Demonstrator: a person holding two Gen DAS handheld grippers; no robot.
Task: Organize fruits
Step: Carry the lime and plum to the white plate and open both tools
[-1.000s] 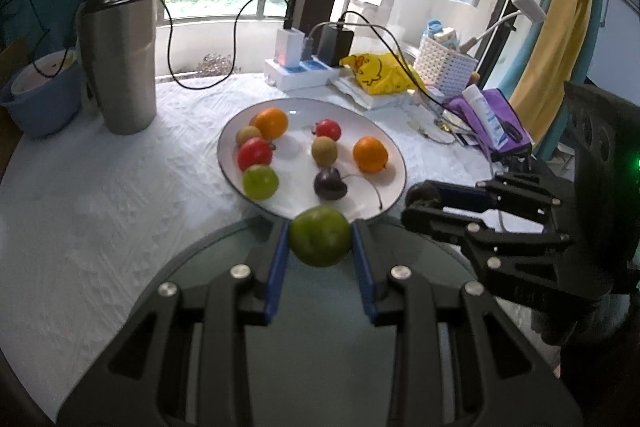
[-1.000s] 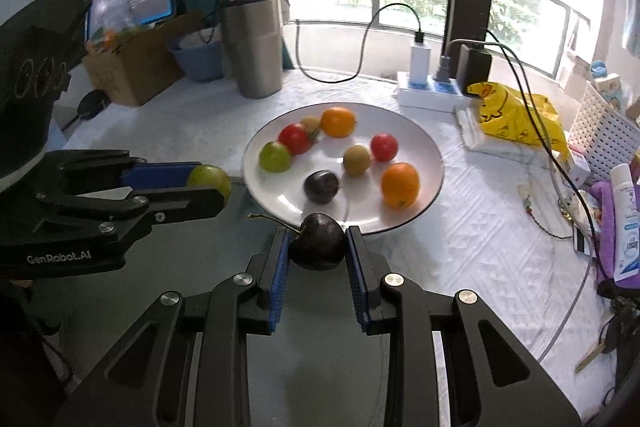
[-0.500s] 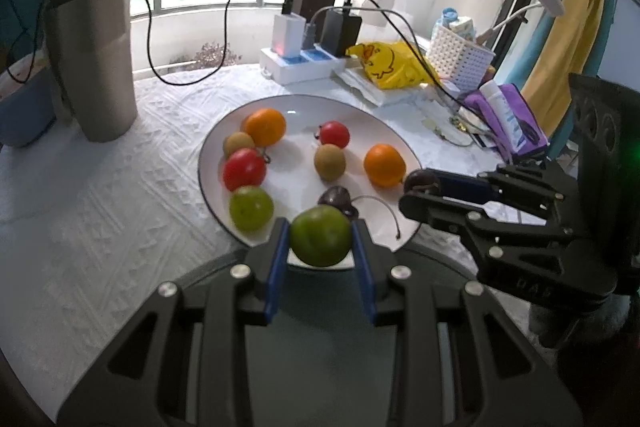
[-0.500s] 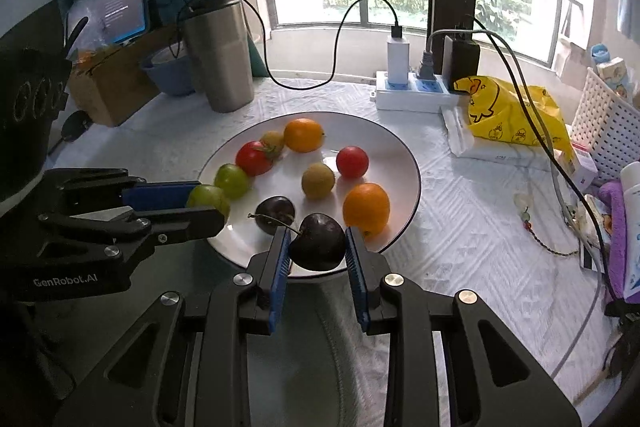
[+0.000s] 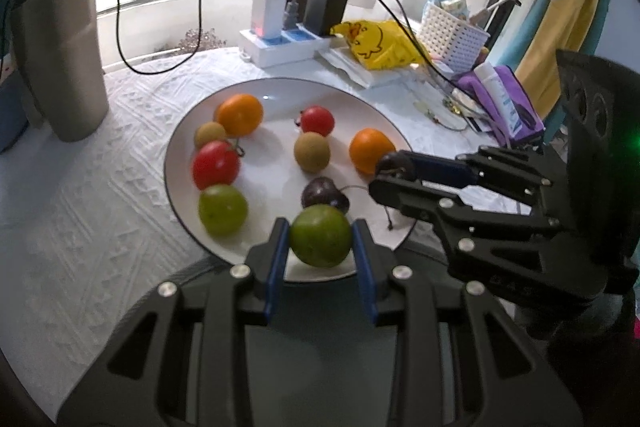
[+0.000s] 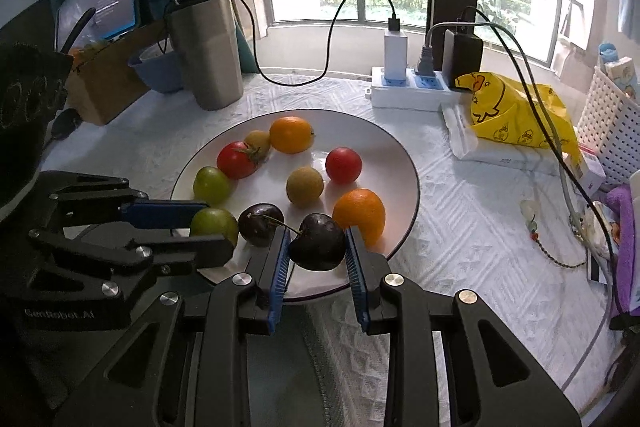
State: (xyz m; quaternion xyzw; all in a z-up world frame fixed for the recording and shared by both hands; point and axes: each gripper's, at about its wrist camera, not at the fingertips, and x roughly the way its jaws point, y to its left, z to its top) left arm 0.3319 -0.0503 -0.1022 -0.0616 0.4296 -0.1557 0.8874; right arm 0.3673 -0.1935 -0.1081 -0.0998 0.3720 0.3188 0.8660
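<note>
a: your left hand-held gripper is clamped on the round green plum over the near rim of the white round plate; lower it beside the other green plum.

b: the right hand-held gripper is pinching the dark stemmed cherry; set it by the second dark cherry.

a: the white textured counter is crowded with cables, so stay low.
</note>
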